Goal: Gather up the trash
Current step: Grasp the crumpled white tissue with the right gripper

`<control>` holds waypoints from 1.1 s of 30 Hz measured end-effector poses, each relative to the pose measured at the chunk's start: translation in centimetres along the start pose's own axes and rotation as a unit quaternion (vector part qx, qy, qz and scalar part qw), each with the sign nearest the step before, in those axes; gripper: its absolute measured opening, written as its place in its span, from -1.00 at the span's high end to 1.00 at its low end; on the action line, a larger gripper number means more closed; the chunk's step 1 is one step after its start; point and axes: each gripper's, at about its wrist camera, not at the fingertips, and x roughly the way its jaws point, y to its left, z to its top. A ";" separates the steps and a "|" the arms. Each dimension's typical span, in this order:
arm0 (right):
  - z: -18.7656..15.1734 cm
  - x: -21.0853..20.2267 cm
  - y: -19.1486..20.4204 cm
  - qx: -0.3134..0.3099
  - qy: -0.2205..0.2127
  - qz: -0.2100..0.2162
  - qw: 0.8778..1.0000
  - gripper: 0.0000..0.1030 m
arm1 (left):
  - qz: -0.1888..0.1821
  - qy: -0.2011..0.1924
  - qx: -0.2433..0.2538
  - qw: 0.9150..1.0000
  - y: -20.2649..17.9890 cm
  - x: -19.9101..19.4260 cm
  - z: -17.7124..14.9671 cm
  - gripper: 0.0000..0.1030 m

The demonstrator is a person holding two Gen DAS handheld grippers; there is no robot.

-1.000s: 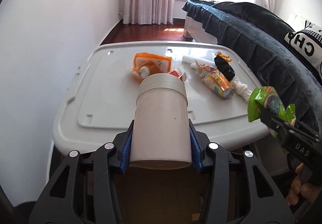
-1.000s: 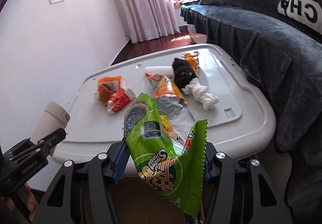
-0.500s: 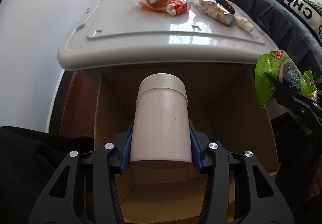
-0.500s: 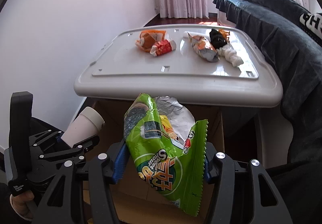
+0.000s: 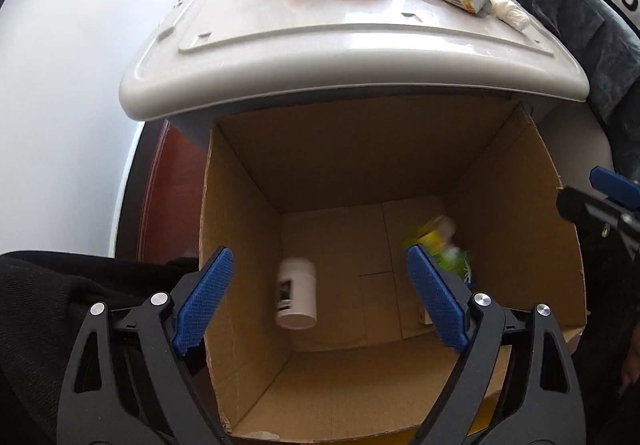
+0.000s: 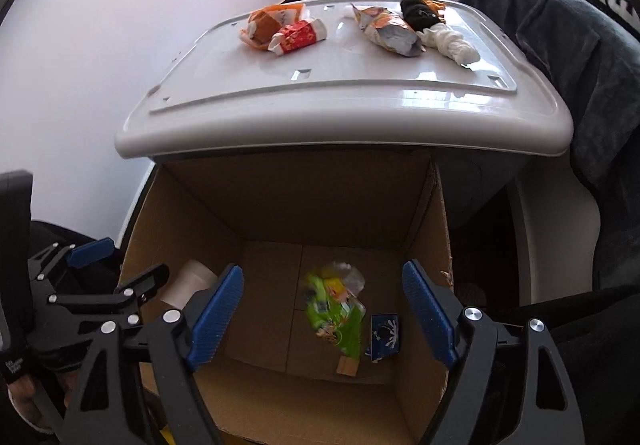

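Observation:
Both grippers hang open and empty over an open cardboard box (image 5: 248,205) (image 6: 424,205). My left gripper (image 5: 320,301) has its jaws wide apart; a white paper cup (image 5: 297,295) is inside the box below it, blurred. My right gripper (image 6: 322,315) is also wide open; a green snack bag (image 6: 338,311) is in the box below it, blurred. The cup (image 6: 186,285) shows at the box's left side in the right wrist view. The green bag (image 5: 440,241) shows at the box's right in the left wrist view.
A white plastic lid surface (image 5: 320,29) (image 6: 360,85) behind the box carries an orange wrapper (image 6: 268,21), a red wrapper (image 6: 298,37), a foil snack bag (image 6: 388,31), a black item (image 6: 420,13) and a white cloth (image 6: 450,41). A dark sofa (image 6: 560,25) stands at the right.
Both grippers have opened. The cup left my left gripper and the green bag left my right gripper; both are now down inside the box. Both views have tipped further down.

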 end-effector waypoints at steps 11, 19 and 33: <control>5.0 -0.9 -3.3 0.018 -0.047 -0.038 0.998 -0.56 | -0.021 -0.012 -0.006 1.000 -0.1 0.0 0.8 -0.68; 15.0 0.1 -7.5 -0.008 -0.091 -0.102 0.990 -0.47 | -0.051 -0.045 -0.019 0.997 -0.3 0.0 3.9 -0.68; 21.7 9.4 -11.4 -0.090 -0.038 -0.113 0.989 -0.36 | -0.075 -0.030 -0.029 0.996 0.0 2.3 4.0 -0.68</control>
